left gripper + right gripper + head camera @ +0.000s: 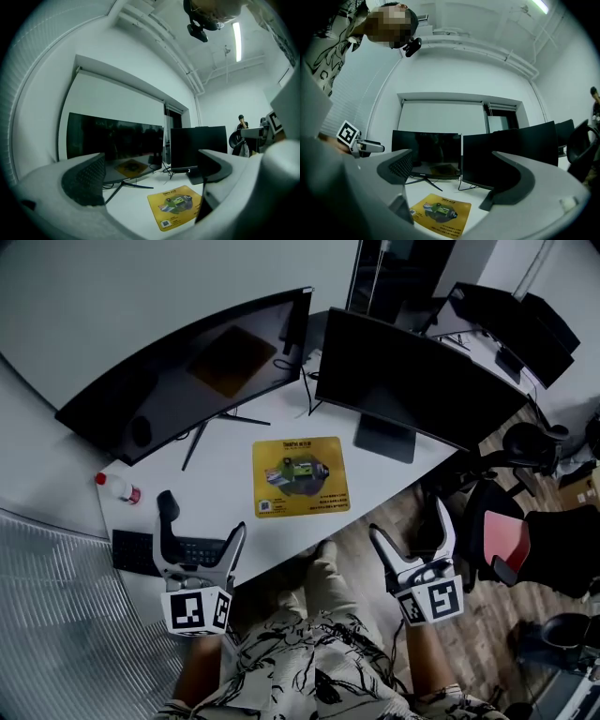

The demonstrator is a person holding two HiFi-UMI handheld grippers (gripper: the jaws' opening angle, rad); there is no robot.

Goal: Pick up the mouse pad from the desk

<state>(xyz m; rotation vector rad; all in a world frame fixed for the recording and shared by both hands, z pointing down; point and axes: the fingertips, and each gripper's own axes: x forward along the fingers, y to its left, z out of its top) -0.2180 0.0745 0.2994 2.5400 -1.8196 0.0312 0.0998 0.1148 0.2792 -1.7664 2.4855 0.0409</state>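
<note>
Left gripper (203,514) and right gripper (409,518) wide, empty; yellow printed mouse pad (299,476) flat on desk (217,474)

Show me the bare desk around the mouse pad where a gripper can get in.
Bare desk lies left of the mouse pad, toward the bottle, plus a narrow strip along the near edge. Crowded: a stand leg and cables behind it, the monitor base at right.

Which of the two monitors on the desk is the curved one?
The wide monitor at the left of the head view, on thin splayed legs. The smaller monitor to its right is flat and stands on a rectangular plate.
</note>
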